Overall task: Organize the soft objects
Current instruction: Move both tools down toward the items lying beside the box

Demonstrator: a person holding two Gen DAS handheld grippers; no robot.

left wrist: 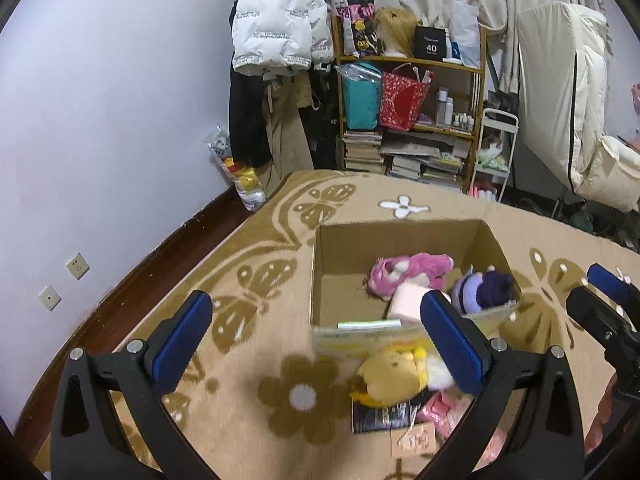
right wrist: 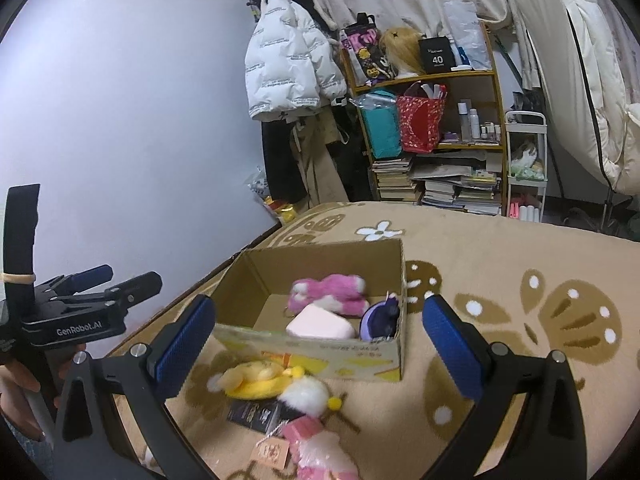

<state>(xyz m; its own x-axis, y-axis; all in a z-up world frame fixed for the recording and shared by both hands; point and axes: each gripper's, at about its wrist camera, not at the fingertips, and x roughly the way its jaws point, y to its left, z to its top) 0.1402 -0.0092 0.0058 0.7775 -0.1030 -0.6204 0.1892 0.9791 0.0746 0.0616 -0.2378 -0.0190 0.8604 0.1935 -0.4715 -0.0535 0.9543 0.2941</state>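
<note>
Both your grippers, left gripper (left wrist: 316,340) and right gripper (right wrist: 318,344), are wide apart and hold nothing. The yellow toy (right wrist: 256,376) lies on the blanket (right wrist: 520,248) just before the box (right wrist: 320,350). I think you grab it next. Pink toy (right wrist: 328,294) sits inside already.

Matt cardboard box (right wrist: 320,354); fluffy plush toys (right wrist: 328,294); woolly rug (right wrist: 520,248); ribbed blue pads (left wrist: 182,340) on black plastic.
</note>
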